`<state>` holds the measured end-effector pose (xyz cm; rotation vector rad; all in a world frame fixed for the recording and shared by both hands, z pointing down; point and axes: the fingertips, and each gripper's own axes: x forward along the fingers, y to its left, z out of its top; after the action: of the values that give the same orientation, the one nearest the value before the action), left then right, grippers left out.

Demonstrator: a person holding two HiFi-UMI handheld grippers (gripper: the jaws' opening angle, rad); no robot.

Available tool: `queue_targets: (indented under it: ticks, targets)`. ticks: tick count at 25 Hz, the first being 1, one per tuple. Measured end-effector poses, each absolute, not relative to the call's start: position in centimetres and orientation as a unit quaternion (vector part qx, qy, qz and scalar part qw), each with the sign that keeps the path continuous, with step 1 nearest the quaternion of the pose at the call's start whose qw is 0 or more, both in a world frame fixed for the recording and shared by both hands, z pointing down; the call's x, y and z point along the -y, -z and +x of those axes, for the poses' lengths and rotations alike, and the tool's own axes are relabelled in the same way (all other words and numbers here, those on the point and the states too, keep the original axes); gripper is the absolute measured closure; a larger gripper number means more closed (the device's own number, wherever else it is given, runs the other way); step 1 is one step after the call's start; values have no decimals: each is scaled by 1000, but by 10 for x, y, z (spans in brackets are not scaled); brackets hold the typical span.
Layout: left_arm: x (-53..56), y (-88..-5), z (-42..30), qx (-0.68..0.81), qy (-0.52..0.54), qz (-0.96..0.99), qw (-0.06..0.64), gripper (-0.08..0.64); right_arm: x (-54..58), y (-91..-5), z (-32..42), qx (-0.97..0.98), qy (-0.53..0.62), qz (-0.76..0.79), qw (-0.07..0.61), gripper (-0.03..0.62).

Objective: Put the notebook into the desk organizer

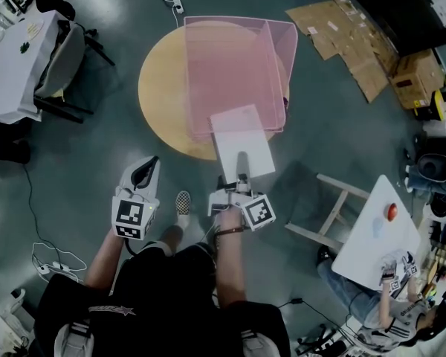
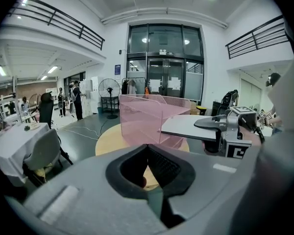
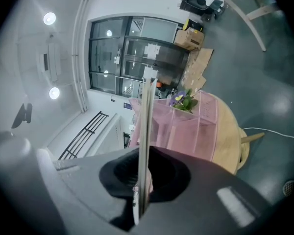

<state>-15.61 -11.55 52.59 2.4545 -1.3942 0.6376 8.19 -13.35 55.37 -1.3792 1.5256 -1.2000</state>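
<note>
one notebook [image 1: 241, 136] clamped in the right gripper [image 1: 241, 169], at the desk organizer [image 1: 227, 73] on a round table [image 1: 160, 99] — left gripper [image 1: 143, 172] closed, empty

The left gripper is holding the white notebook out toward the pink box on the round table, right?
Not quite. The right gripper holds the notebook; the right gripper view shows its jaws closed on the notebook's edge. The left gripper holds nothing. The rest stands: the notebook is held out toward the pink box on the round table.
</note>
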Motion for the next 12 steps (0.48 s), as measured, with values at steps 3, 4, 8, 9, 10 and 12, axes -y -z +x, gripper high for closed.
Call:
queue_targets:
  ticks: [3, 4, 8, 9, 10, 12]
  targets:
    - [120, -530, -160, 480, -221, 839, 130, 551, 142, -563, 80, -588, 475, -542, 367, 580]
    - [121, -532, -161, 480, -222, 838, 132, 551, 144, -566, 80, -584, 477, -547, 365, 580]
    - [126, -538, -163, 480, -226, 836, 139, 549, 148, -585, 85, -555, 488, -583, 337, 568]
    - [126, -539, -163, 480, -227, 836, 141, 551, 147, -590, 86, -547, 492, -592, 329, 566]
    - [126, -540, -164, 480, -228, 835, 142, 549, 146, -593, 86, -541, 496, -598, 322, 566]
    - [126, -543, -163, 479, -229, 835, 144, 551, 148, -596, 85, -535, 501, -603, 315, 565]
